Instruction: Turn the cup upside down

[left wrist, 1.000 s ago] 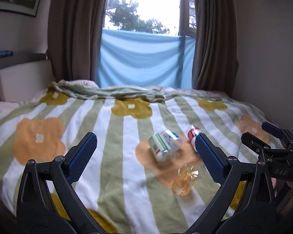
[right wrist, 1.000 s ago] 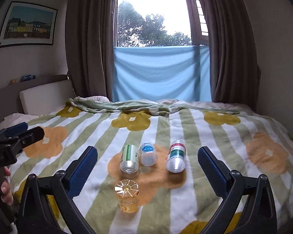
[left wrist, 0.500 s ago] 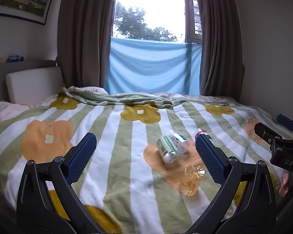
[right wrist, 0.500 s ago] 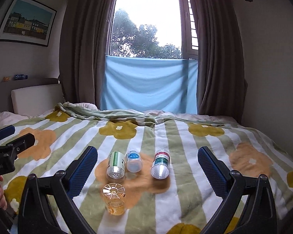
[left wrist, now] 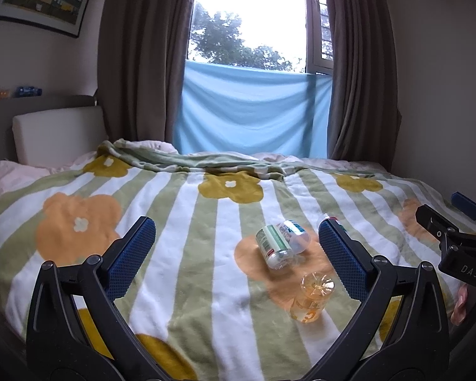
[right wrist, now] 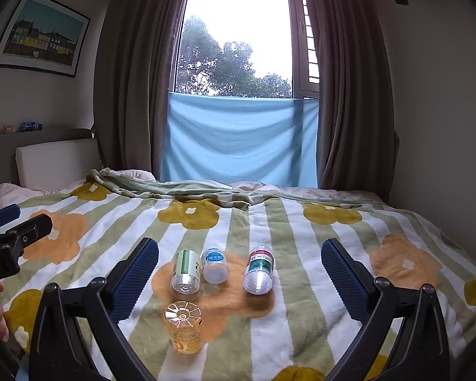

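Nearest the cameras, both grippers hang above the bed with jaws spread wide and nothing between them, so no grasp has begun. The right gripper (right wrist: 239,270) frames the whole cluster of things, which suggests it is lining up an approach. The left gripper (left wrist: 234,247) points further to the left, with the things near its right jaw.

The cup (right wrist: 183,325), amber and see-through, stands on the blanket (right wrist: 304,247) with its ribbed base uppermost, so by my reading it may already be inverted; I cannot see the rim to be sure. It sits low in the right gripper's view, just inside its left jaw and well short of centre.

Beyond it lie three bottles on their sides: a green-labelled bottle (right wrist: 186,271), a blue-labelled bottle (right wrist: 215,265) touching it, and a red-and-green bottle (right wrist: 259,268) apart to the right.
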### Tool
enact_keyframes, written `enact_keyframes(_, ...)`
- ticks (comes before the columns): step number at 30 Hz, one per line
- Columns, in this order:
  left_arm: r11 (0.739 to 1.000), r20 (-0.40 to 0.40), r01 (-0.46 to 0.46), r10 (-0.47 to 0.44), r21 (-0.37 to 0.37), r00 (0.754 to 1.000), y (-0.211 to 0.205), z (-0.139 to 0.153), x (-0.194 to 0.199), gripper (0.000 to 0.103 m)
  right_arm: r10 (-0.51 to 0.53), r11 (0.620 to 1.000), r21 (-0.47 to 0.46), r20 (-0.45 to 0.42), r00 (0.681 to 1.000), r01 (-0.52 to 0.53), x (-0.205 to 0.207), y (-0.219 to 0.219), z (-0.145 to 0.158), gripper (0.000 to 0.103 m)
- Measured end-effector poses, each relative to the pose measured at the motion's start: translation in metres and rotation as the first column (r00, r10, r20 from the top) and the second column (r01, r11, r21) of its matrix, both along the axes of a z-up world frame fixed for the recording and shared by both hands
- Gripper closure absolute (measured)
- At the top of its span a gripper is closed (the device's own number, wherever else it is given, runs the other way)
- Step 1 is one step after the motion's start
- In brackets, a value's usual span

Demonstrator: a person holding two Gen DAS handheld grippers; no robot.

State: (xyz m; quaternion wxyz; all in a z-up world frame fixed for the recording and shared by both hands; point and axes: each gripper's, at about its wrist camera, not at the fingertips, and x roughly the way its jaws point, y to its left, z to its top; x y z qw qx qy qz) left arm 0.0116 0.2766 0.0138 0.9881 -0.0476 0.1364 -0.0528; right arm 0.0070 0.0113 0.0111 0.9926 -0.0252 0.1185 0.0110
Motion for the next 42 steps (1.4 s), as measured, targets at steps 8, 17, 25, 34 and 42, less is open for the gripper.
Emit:
enact_keyframes(8, 1.000, -0.001, -0.002, 0.002, 0.002, 1.000, 0.001, 0.000, 0.001, 0.000, 0.004, 1.000, 0.010, -0.001, 1.000, -0.004, 0.000, -0.002, -0.002, 0.000)
enact_keyframes(17, 1.000, 0.003, 0.006, -0.006, 0.008, 1.000, -0.006, 0.003, 0.003, 0.000, 0.002, 1.000, 0.017, 0.004, 1.000, -0.002, 0.000, -0.003, -0.003, 0.000)
enact_keyframes(25, 1.000, 0.017, 0.017, -0.017, 0.004, 1.000, -0.011, 0.007, 0.000, 0.000, -0.003, 1.000, 0.018, 0.018, 1.000, 0.003, -0.002, -0.002, -0.002, 0.000)
enact_keyframes(34, 1.000, 0.027, 0.014, -0.014, 0.011, 1.000, -0.015, 0.010, -0.003, 0.000, -0.005, 1.000, 0.021, 0.016, 1.000, 0.005, -0.002, -0.003, -0.001, 0.000)
enact_keyframes(42, 1.000, 0.027, 0.014, -0.014, 0.010, 1.000, -0.015, 0.010, -0.004, 0.000, -0.006, 1.000, 0.024, 0.017, 1.000, 0.006, -0.002, -0.004, -0.001, 0.000)
